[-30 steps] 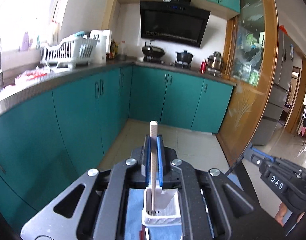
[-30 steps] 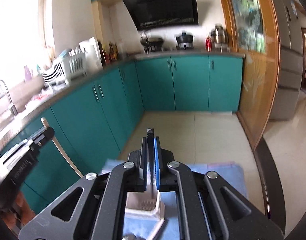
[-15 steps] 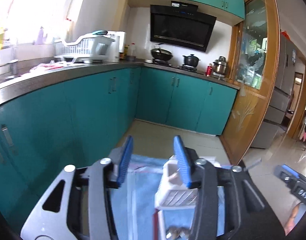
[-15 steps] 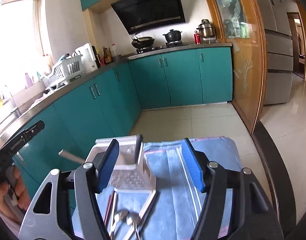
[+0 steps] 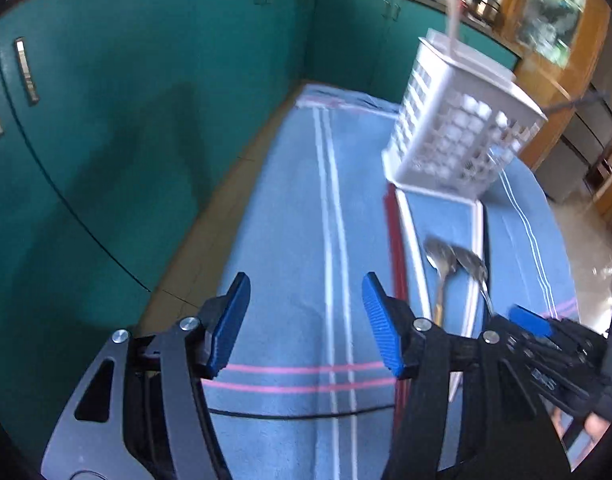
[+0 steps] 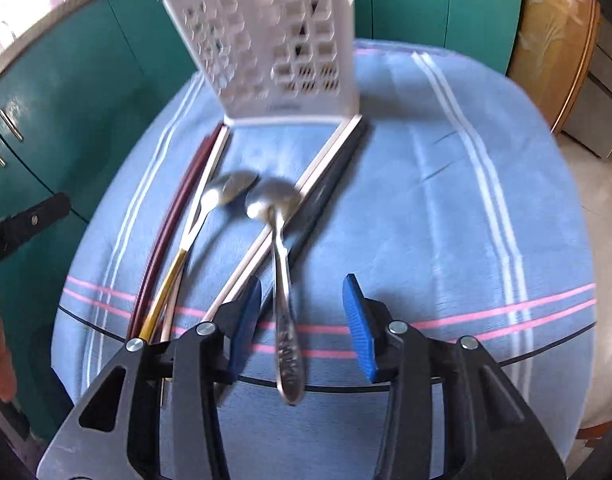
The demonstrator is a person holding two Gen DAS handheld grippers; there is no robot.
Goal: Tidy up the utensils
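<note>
Spoons lie loose on the blue-clothed counter (image 6: 446, 208) before the white caddy (image 6: 274, 52): a silver spoon (image 6: 282, 264) crossing a white chopstick (image 6: 282, 220), and a gold-handled spoon (image 6: 186, 240) beside dark red chopsticks (image 6: 166, 232). Both look light, stiff and slippery, so the handle's middle seems the best hold. The right gripper (image 6: 302, 320) hangs directly over the silver handle, jaws wide apart and empty. The left gripper (image 5: 306, 320) is likewise spread wide, holding nothing, over bare cloth beside the pile. One white stick (image 5: 454, 12) already stands in the caddy. Crossed chopsticks may get dragged along with the spoon.
</note>
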